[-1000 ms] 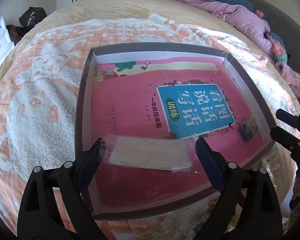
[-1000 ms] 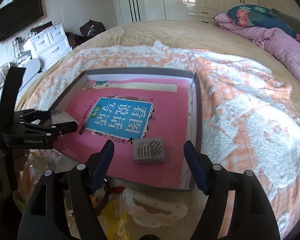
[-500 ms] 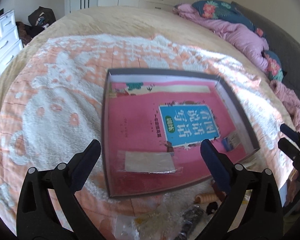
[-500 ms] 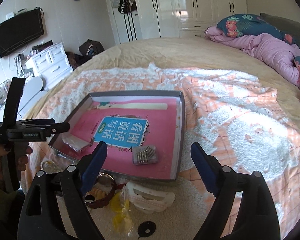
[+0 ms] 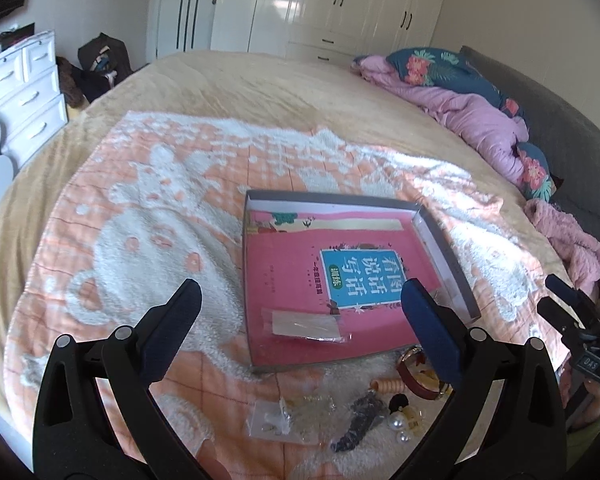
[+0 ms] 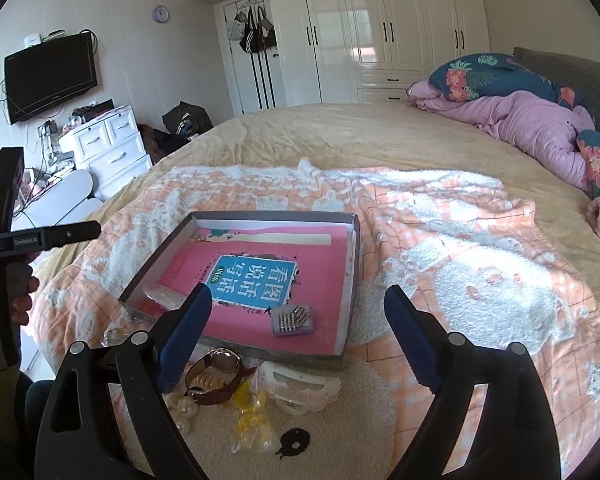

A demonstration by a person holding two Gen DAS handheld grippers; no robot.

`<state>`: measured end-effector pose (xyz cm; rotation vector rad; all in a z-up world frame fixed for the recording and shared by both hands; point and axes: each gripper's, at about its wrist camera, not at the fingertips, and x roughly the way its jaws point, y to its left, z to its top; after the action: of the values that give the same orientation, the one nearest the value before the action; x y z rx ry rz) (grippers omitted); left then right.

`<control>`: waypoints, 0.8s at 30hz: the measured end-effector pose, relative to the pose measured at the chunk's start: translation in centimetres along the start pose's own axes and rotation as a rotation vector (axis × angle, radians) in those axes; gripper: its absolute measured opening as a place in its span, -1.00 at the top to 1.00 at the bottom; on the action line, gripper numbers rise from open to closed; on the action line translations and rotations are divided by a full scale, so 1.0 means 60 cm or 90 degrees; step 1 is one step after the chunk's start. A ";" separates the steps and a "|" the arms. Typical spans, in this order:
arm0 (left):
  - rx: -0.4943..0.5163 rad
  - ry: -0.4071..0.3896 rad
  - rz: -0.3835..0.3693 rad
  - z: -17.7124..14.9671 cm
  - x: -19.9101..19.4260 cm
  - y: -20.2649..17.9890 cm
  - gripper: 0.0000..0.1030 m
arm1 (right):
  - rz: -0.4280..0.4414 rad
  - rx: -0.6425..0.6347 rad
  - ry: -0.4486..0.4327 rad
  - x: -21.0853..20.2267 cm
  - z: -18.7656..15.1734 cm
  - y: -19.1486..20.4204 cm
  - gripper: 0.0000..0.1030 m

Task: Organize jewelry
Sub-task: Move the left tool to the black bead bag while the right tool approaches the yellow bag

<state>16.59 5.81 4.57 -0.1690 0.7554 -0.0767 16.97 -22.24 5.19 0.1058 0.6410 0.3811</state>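
**Blue pads spread wide, nothing gripped**

Blue-padded left gripper [image 5: 300,304] and right gripper [image 6: 298,306] both gape, empty, above the fleecy blanket [image 5: 140,208]. Grey tray [image 6: 350,280] holds a pink book [image 5: 300,268]. Left view alone shows a clear packet [image 5: 304,324] inside; right view alone, a studded box [image 6: 292,320]. Watch [image 6: 216,372], pearls [image 5: 396,426] loose beside the tray.

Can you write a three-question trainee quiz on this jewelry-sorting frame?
1. True or false: the clear packet lies inside the grey tray.
2. Which lies outside the tray: (a) the small bead case, (b) the brown-strap watch?
3. Fill in: both grippers, left and right, are ____ and hold nothing.

Key: 1 true; 2 b; 3 open.
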 end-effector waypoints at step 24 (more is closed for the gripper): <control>0.009 -0.018 0.000 -0.071 -0.073 -0.017 -0.82 | 0.011 -0.037 0.000 -0.063 -0.040 0.044 -0.88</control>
<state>10.50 4.87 4.66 -0.1560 0.7269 -0.0802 11.90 -21.26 5.99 0.0559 0.6289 0.4166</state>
